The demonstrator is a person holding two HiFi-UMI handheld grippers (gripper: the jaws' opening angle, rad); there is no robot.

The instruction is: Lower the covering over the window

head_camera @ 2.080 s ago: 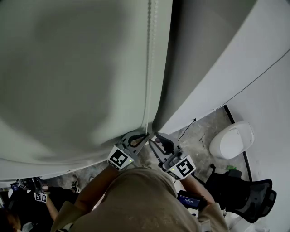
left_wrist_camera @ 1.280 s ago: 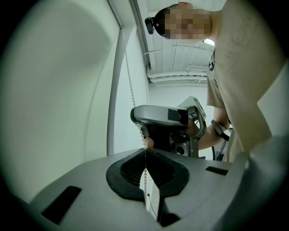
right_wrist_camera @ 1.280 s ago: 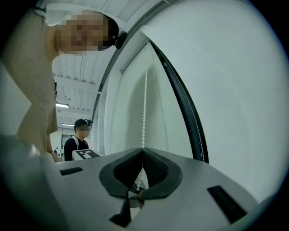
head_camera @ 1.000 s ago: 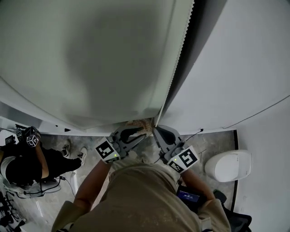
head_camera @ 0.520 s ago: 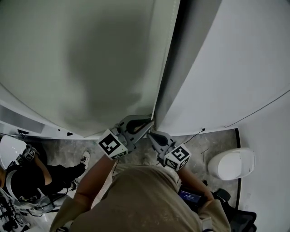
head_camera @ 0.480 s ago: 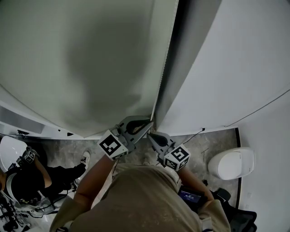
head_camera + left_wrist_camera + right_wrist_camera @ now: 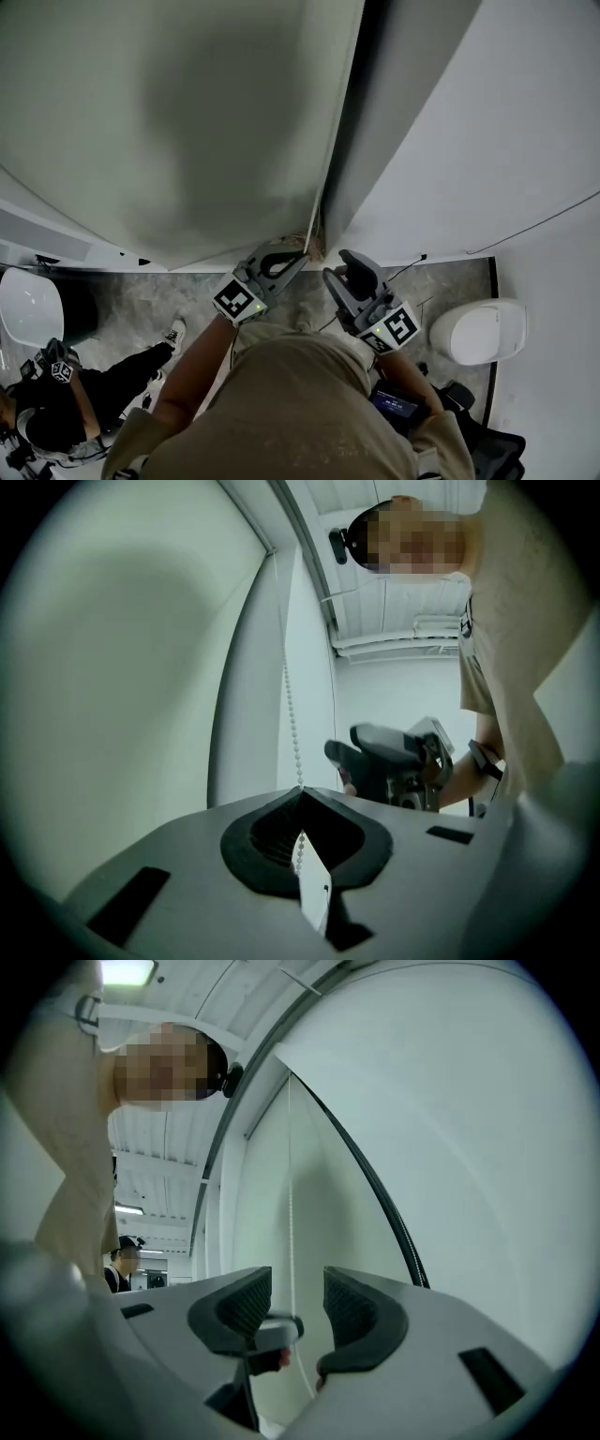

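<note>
The blind (image 7: 169, 122) hung broad and pale across the window, filling most of the head view, with its drive chain running down its right edge. Judged from that, the fabric itself would be light and soft and should not be pulled directly. The better hold was the chain.

The left gripper (image 7: 302, 255) sat at the blind's lower right corner, clamped tight on the chain. The right gripper (image 7: 349, 261) was just beside it. Its jaws had just been opening and stood wide, and the chain hung in line with the gap, pressed by neither pad.

The bead chain (image 7: 292, 724) looked thin, limp and slick. It would likely hold best pinched between beads and drawn straight along its run.

Only the head view showed the blind's spread and both tools together. Only the left gripper view showed beads caught in the closed jaws, and only the right gripper view showed that tool's empty gap.
</note>
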